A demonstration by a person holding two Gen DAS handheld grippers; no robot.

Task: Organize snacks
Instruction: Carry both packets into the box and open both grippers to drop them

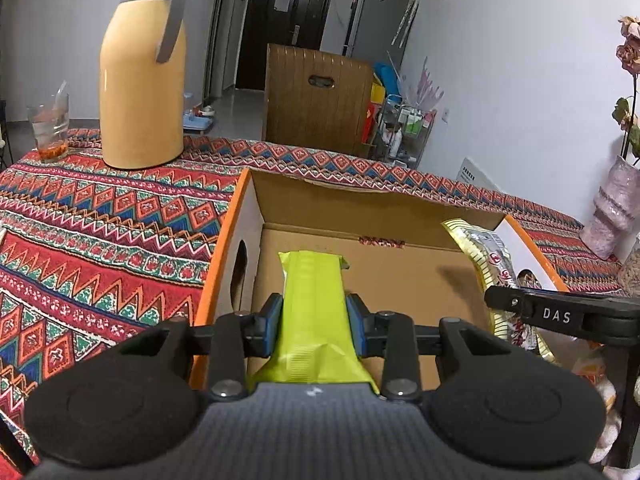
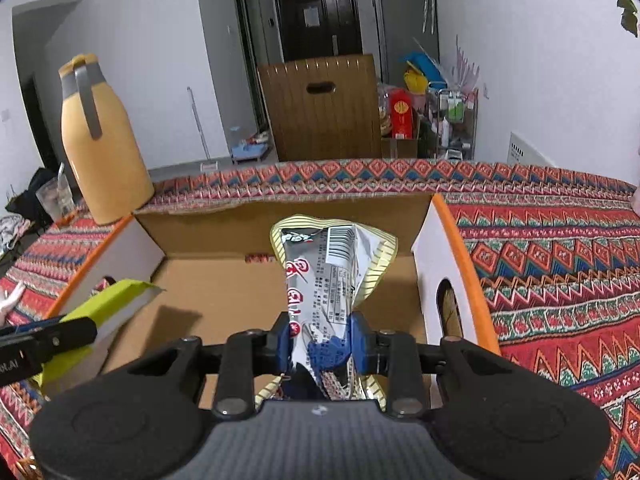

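Observation:
My left gripper [image 1: 314, 314] is shut on a lime-green snack packet [image 1: 314, 280] and holds it over the open cardboard box [image 1: 248, 200], near its left side. My right gripper [image 2: 322, 338] is shut on a silver and yellow snack packet [image 2: 332, 264] with red print, held over the right part of the same box [image 2: 424, 208]. The silver packet [image 1: 490, 256] and the right gripper's arm also show at the right in the left wrist view. The green packet [image 2: 116, 300] shows at the left in the right wrist view. The box floor is bare cardboard.
The box stands on a red patterned tablecloth [image 1: 100, 220]. A tall yellow thermos jug [image 1: 142, 80] and a glass [image 1: 50, 128] stand at the far left. A pink vase with dried flowers [image 1: 612, 208] stands at the right. A wooden chair back [image 1: 316, 96] rises behind the table.

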